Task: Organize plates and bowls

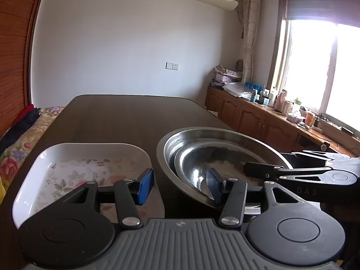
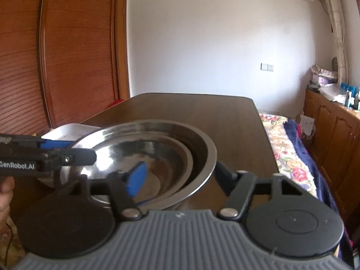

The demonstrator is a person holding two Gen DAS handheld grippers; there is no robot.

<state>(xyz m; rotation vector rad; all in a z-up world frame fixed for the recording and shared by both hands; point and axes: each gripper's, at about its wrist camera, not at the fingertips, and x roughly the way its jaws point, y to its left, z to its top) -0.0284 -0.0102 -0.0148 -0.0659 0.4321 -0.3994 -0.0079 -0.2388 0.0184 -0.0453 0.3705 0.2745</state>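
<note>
- On the dark wooden table (image 1: 117, 117) sit two nested steel bowls: a smaller steel bowl (image 1: 202, 164) rests inside the larger steel bowl (image 1: 171, 144). Just beside them, on the left side as the person holds things, stands a white rectangular dish (image 1: 67, 150) with a floral base.
- The left gripper (image 1: 180, 184) straddles the near-left wall of the steel bowls. Its right pad dips inside the smaller bowl, while its left pad hangs outside, over the gap between the steel rim and the white dish.
- Its jaws stand part open, with the rim lying between them. I cannot see either pad pressing on the metal.
- The right gripper (image 2: 177, 177) straddles the near-right wall of the same bowls. Its blue pad is inside and the other finger is outside the larger bowl's rim.
- These jaws also stand part open around the wall. Whether the outer finger touches the steel I cannot tell, as it is dark and blurred.
- In the right wrist view, the left gripper reaches in from the left edge across the bowls' rim.
- The relation that counts: the bowl wall runs crosswise between each pair of fingers, straight ahead and slightly below them. Both hands are about equally near.
- My judgement is that a two-handed pinch on opposite sides of the rim comes next.
- The white dish lies nearer the left hand and looks untouched.
</note>
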